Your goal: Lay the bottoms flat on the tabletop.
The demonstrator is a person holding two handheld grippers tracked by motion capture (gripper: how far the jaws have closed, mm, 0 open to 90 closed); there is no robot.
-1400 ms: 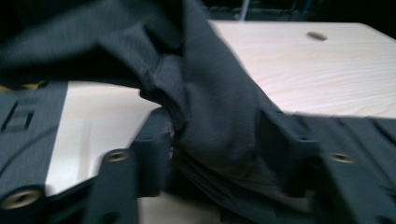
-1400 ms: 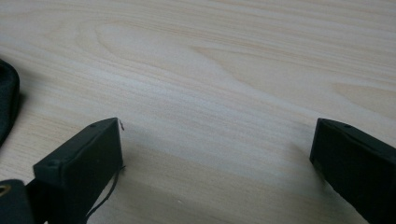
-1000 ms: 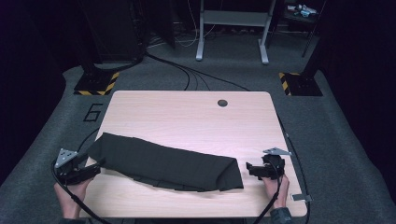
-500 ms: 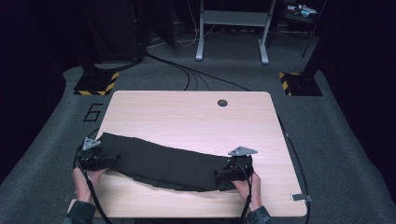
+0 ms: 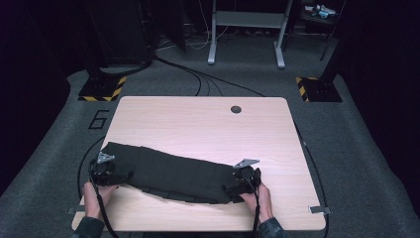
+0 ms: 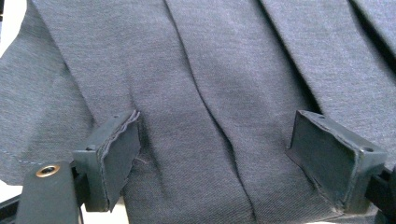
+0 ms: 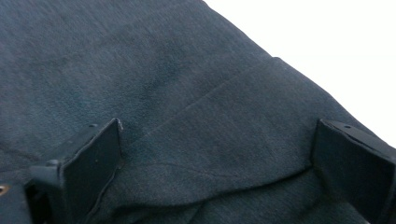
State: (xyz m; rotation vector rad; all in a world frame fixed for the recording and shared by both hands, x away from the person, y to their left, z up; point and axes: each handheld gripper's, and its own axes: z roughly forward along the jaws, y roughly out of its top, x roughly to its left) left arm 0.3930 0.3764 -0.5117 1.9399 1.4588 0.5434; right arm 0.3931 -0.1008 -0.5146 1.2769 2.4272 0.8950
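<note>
Both grippers moved in from table edges onto ends of long dark grey folded fabric garment (image 5: 168, 173), lying across near half of light wooden table (image 5: 198, 124). Left gripper (image 6: 219, 154) jaws just opened wider, cloth beneath, unpinched. Right gripper (image 7: 215, 163) wide, straddling hem. Likely pre-grasp.

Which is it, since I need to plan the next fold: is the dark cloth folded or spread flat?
Folded: the dark cloth lies as a long narrow band on the table, with lengthwise creases.

A pale wooden surface (image 5: 198, 129) with a round dark grommet hole (image 5: 236, 109) stands on grey carpeted floor (image 5: 356, 148) in a dim room, with black cables (image 5: 198, 79), two yellow-and-black striped bases (image 5: 101, 90), a grey metal frame (image 5: 245, 29) behind and a floor-marked "6" (image 5: 99, 119).
</note>
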